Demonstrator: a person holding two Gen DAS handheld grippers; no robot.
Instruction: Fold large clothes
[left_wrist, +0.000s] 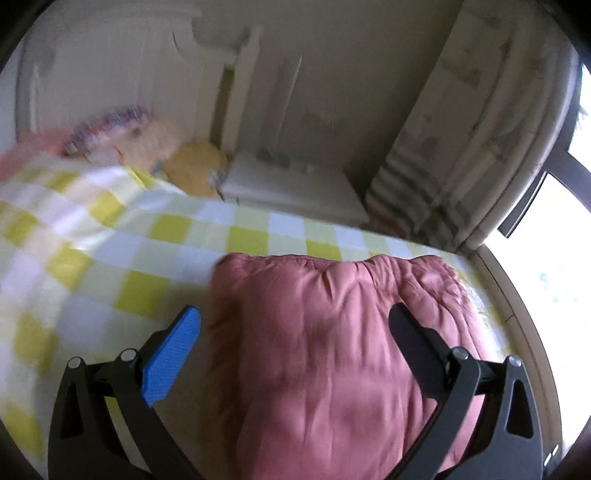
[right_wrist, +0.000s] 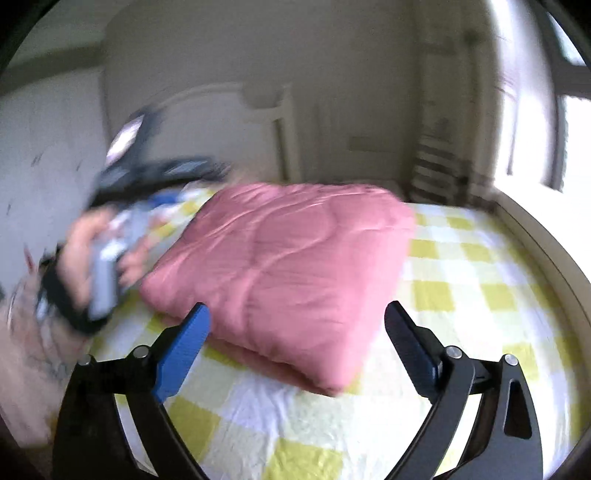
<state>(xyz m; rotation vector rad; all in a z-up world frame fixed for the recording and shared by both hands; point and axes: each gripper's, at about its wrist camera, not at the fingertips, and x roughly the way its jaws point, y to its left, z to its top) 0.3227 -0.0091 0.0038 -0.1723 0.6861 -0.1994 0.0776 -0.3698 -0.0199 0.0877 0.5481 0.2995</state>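
The room has plain pale walls, with a bright window (right_wrist: 565, 140) to the right of each tool and a patterned curtain (left_wrist: 480, 129) beside it. A bed under a yellow-and-white checked sheet (right_wrist: 480, 280) fills the ground beneath both tools; its white headboard (right_wrist: 221, 129) stands beyond. A folded pink quilt (right_wrist: 288, 266) lies on the sheet, just ahead of the right tool (right_wrist: 297, 314) and directly under the left tool (left_wrist: 295, 317). Both tools stand with fingers wide apart, gripping nothing. A blurred hand (right_wrist: 88, 254) holds the left tool, left of the quilt.
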